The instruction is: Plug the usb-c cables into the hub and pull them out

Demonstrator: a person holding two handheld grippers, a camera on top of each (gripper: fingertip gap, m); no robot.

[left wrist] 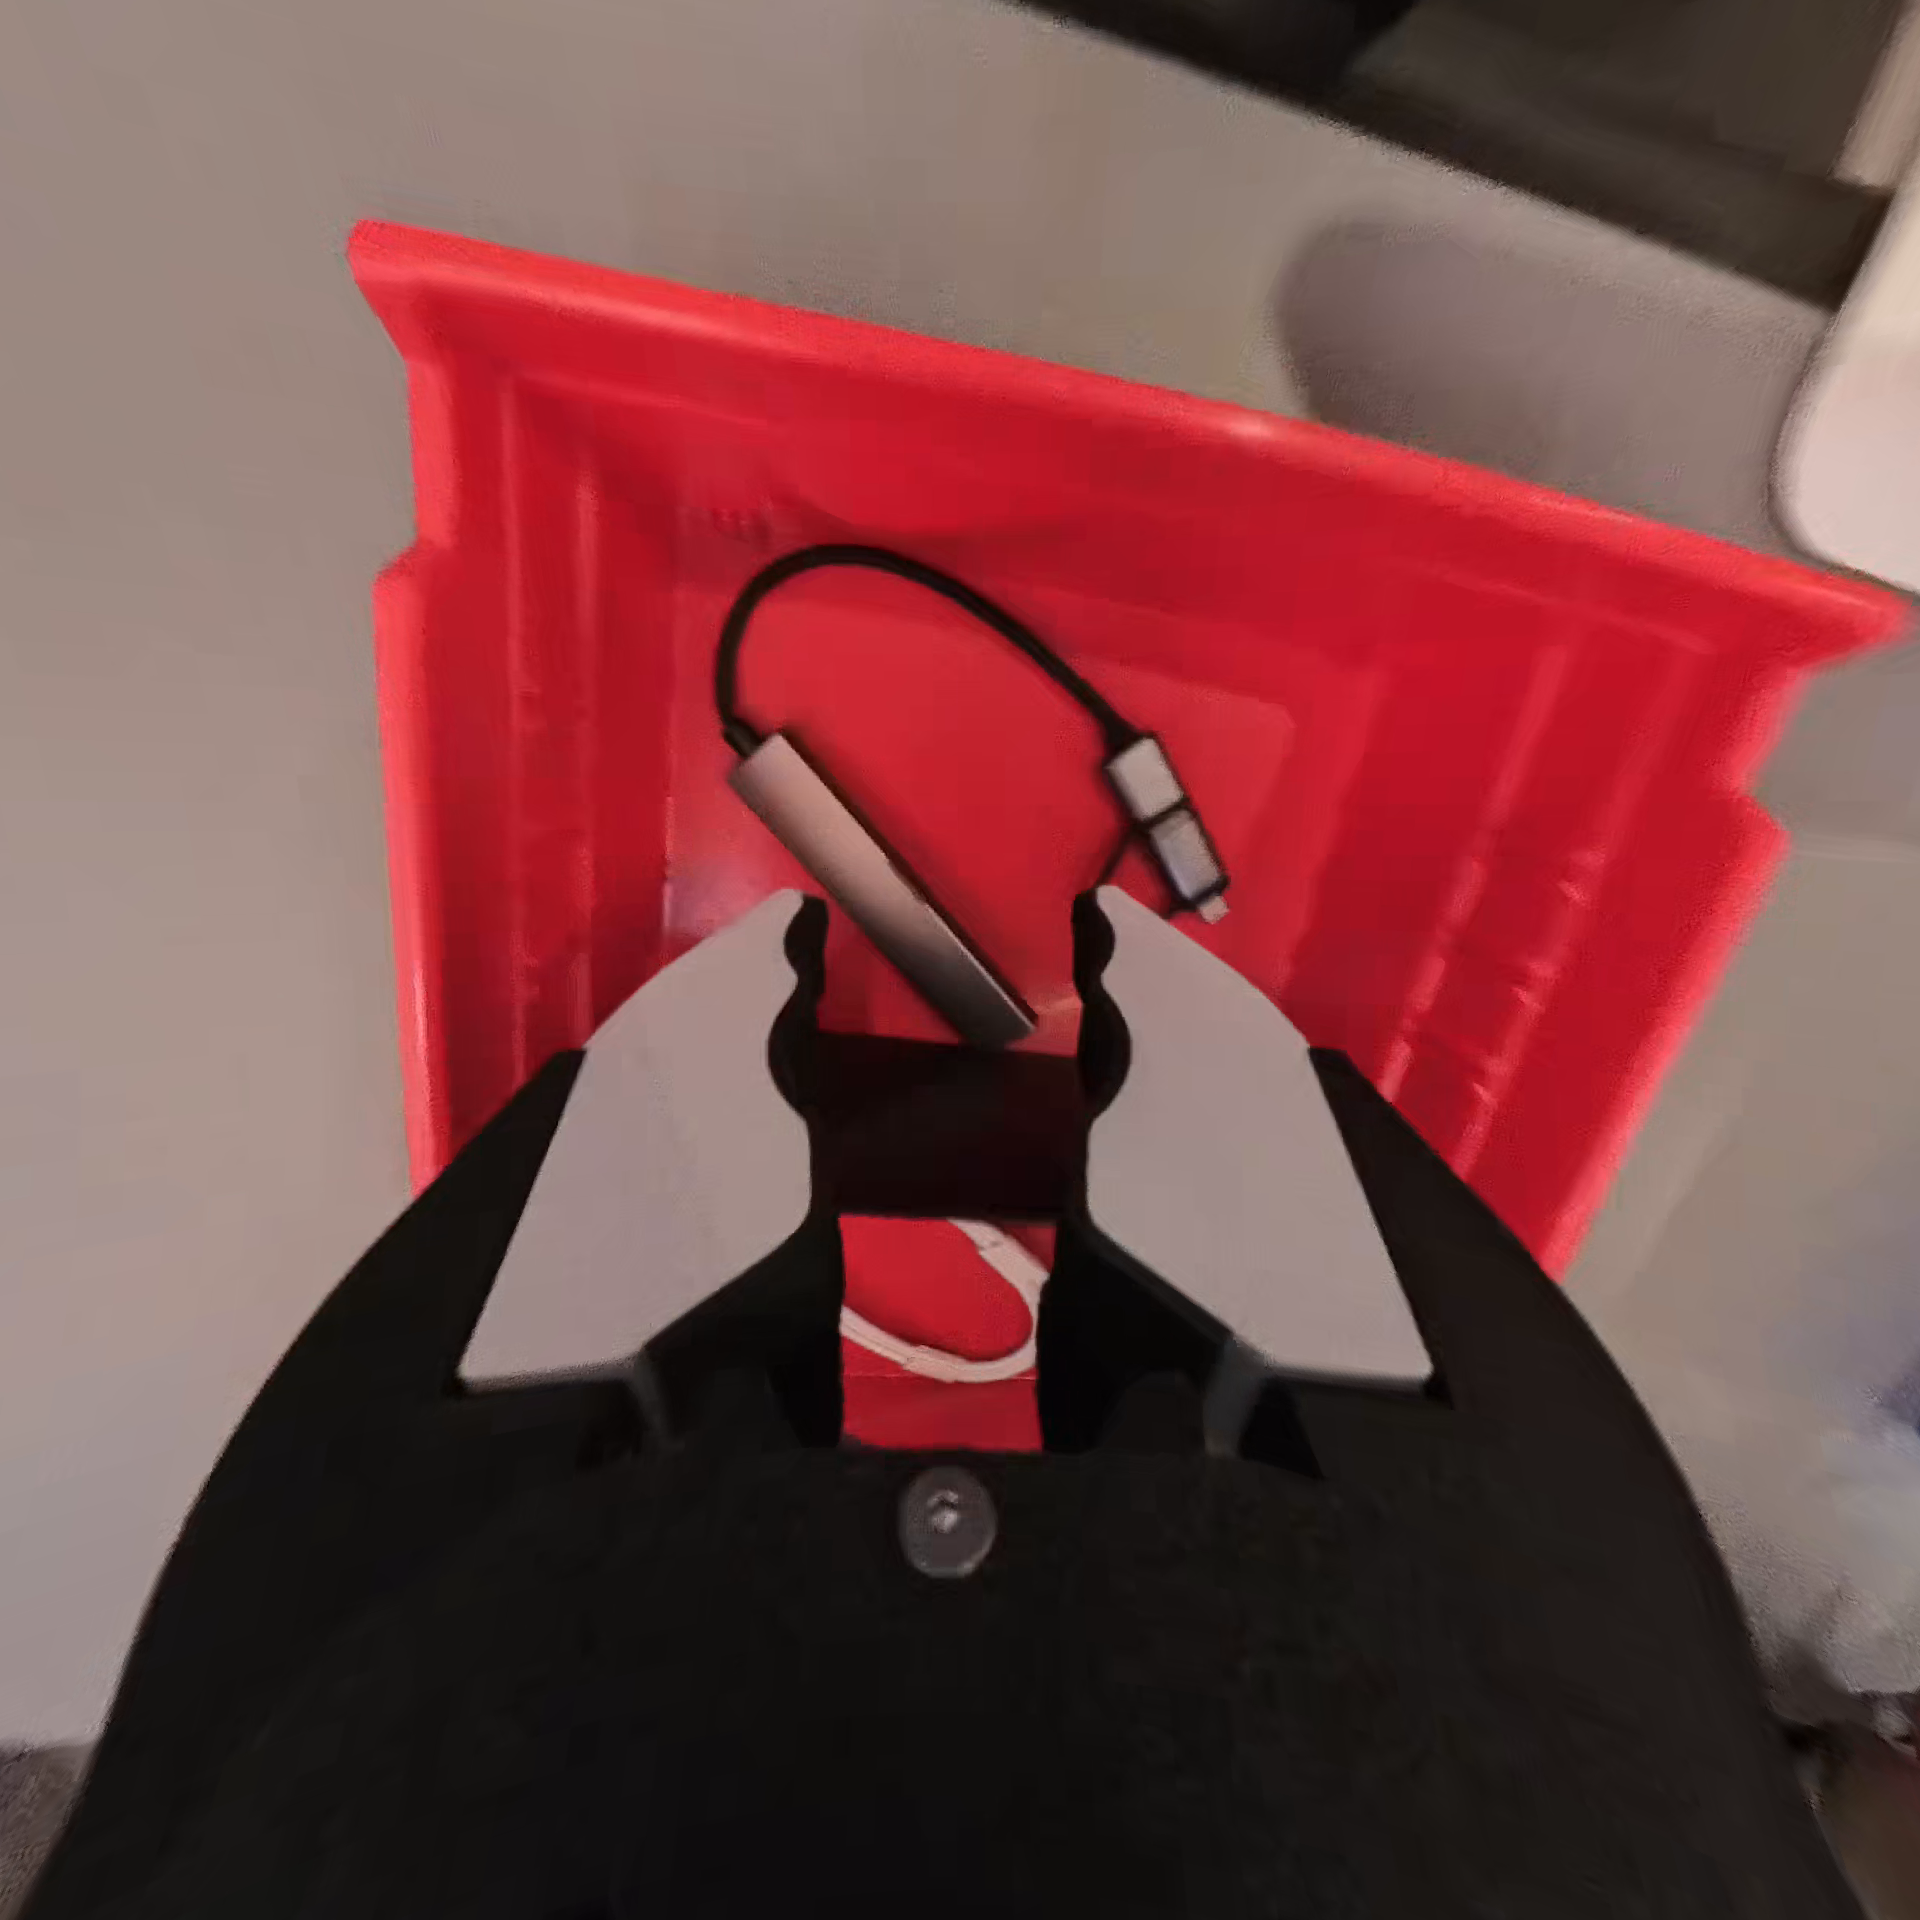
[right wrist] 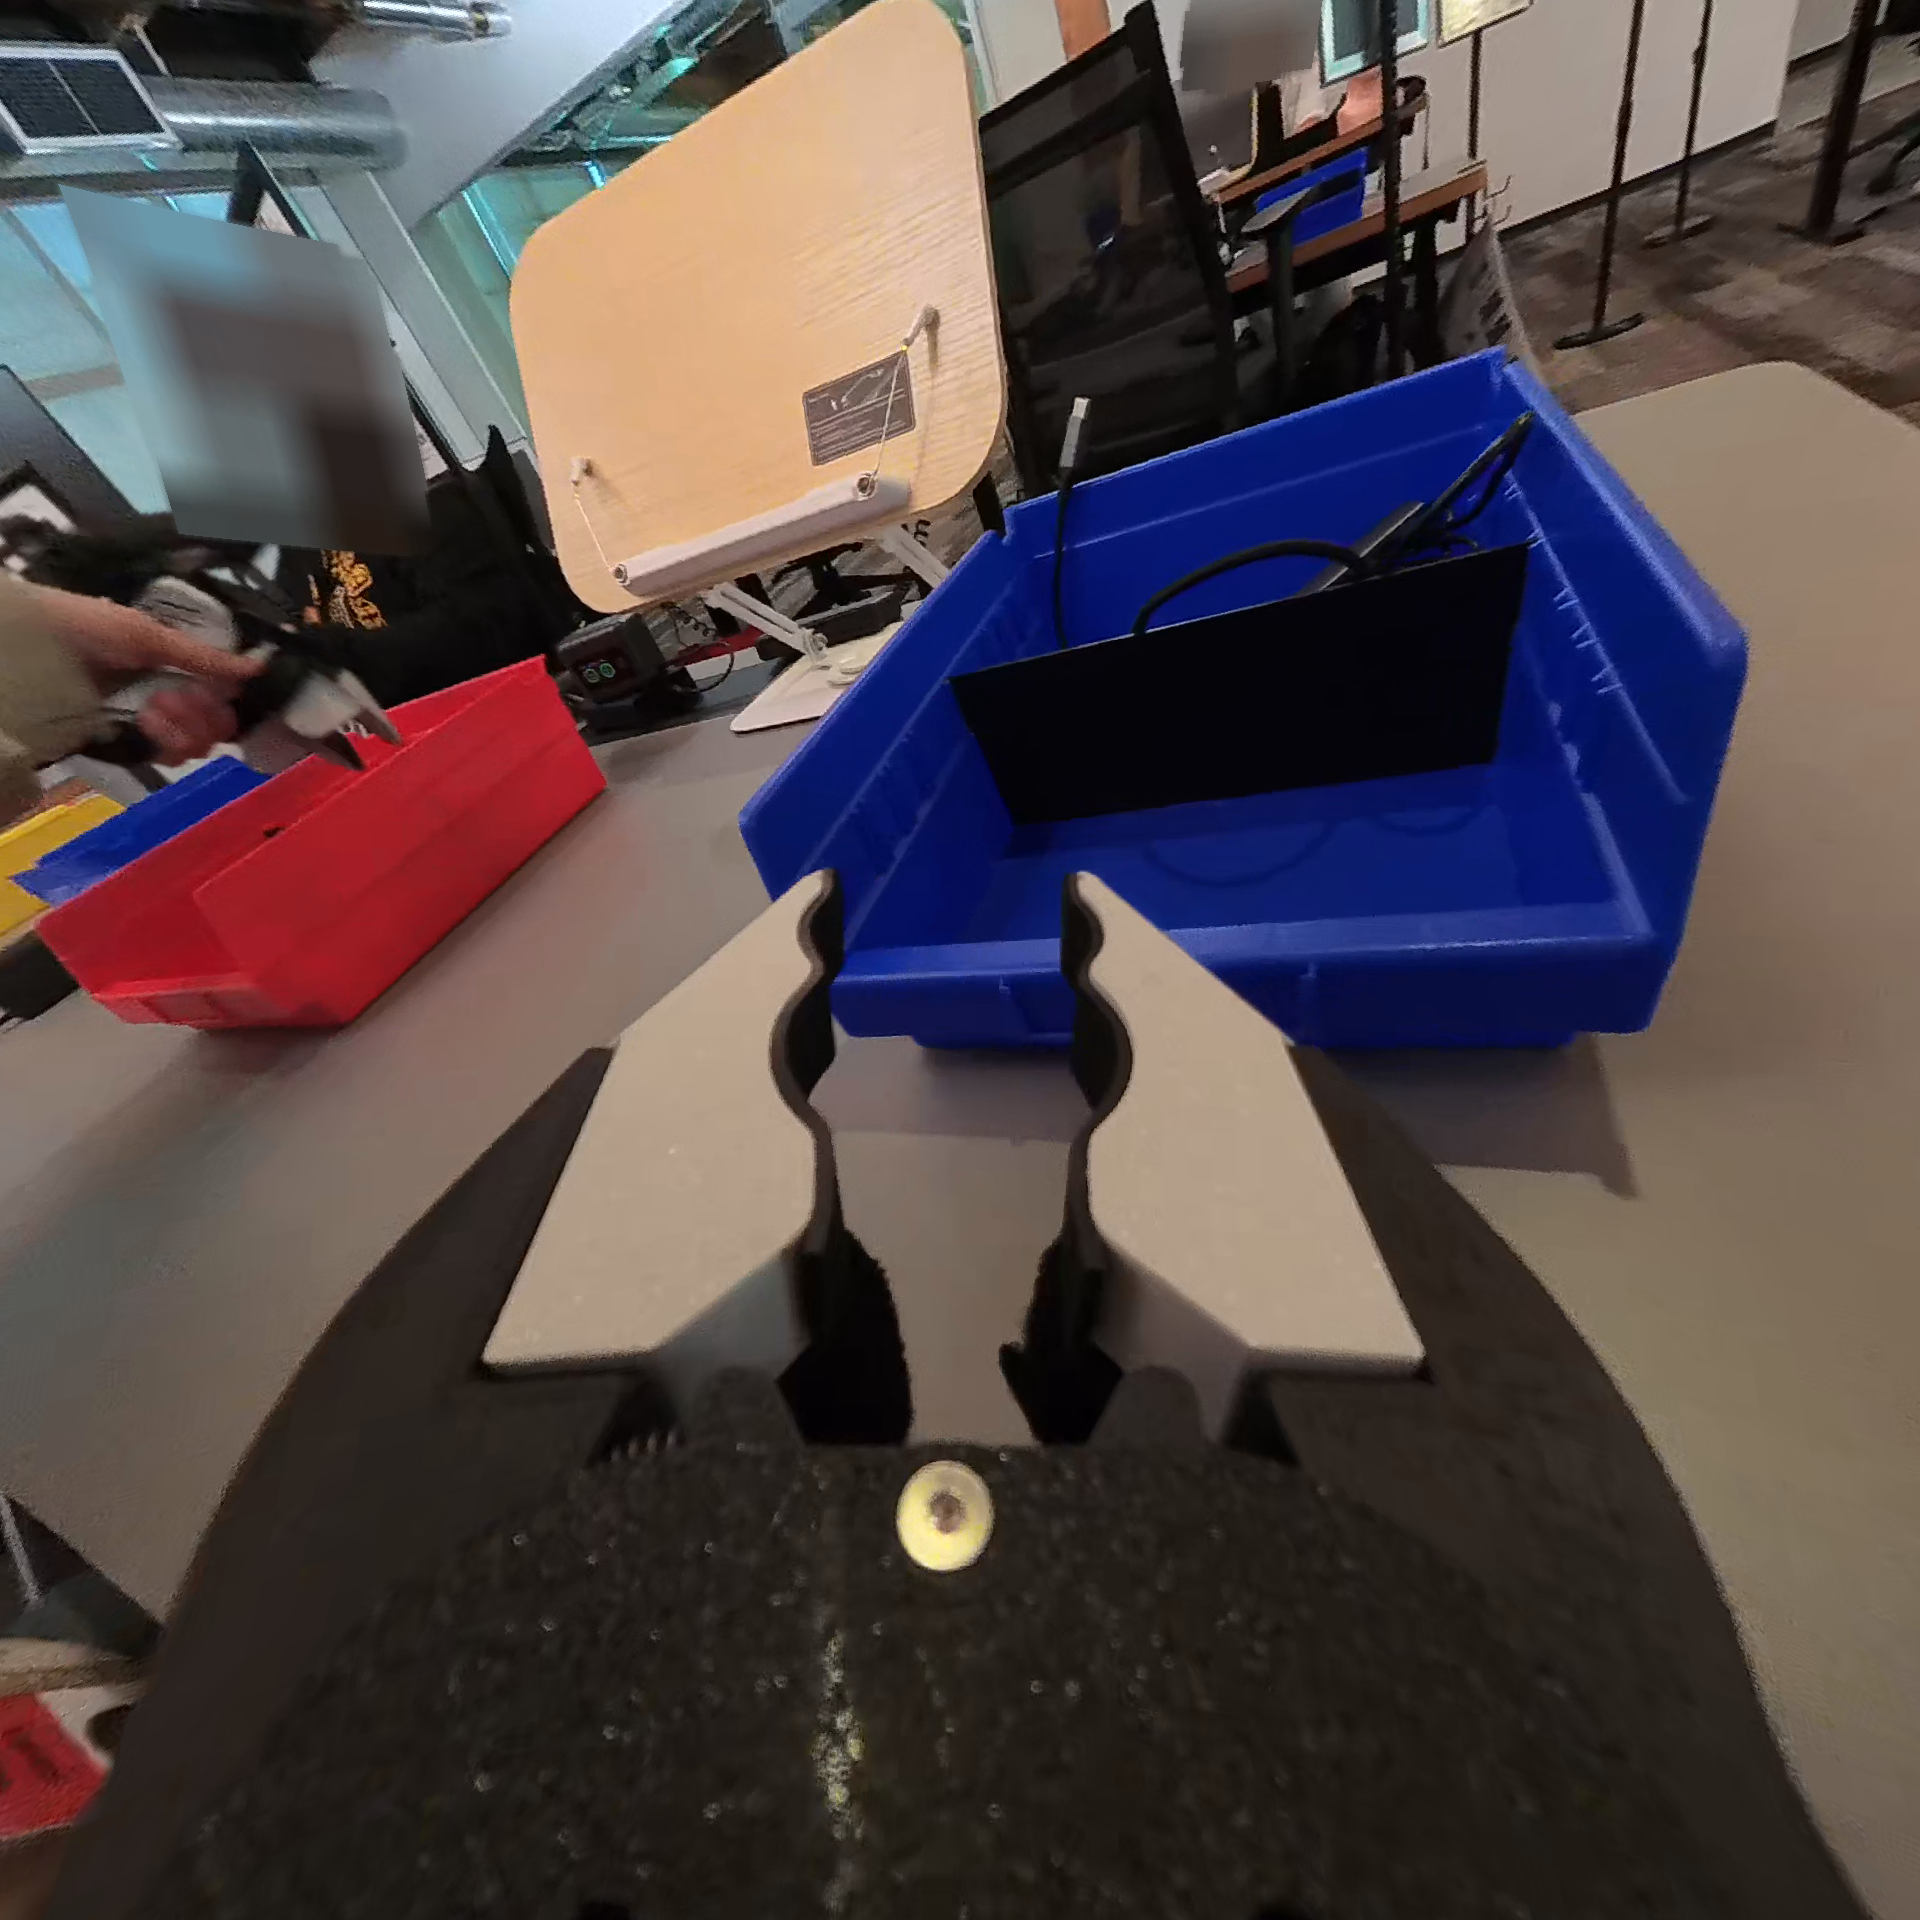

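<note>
Between the left jaws, just past their tips: grey hub [left wrist: 878, 878], lying slantwise on floor of red bin [left wrist: 1351, 582]. Near end of hub almost at the black crossbar between the jaws, far end up and to the left. Short black pigtail [left wrist: 883, 582] looping off far end, ending in a two-part grey plug [left wrist: 1169, 816] just beyond the right-hand jaw tip. Below the crossbar, back toward the jaw roots: a white cable [left wrist: 997, 1340], curled on bin floor, ends hidden.

Left gripper [left wrist: 940, 914]: jaws parted, nothing held. View smeared, so contact with hub cannot be told; looks apart.

Right gripper [right wrist: 945, 904]: jaws spread, nothing between them, above grey worktop [right wrist: 312, 1122]. Ahead of tips: blue bin [right wrist: 1299, 862] with black divider [right wrist: 1247, 686]; behind divider, dark cables [right wrist: 1236, 577], one plug standing up past the rim. Left gripper and a hand visible far to the left over the red bin in the right wrist view.

Step in hand, by judgement: taking hold of hub. Task barely begun, nothing plugged.

For a good grasp:
- Turn jaws to cross hub's narrow width, not its length.
- Close on mid-body; keep port side uncovered. Port side not readable from here.
- Come down low; thin, flat body likely to slide on smooth plastic.
- Keep clear of pigtail loop and grey plug.
- Hold hub level and firm afterward, to brace against push of incoming plug.
</note>
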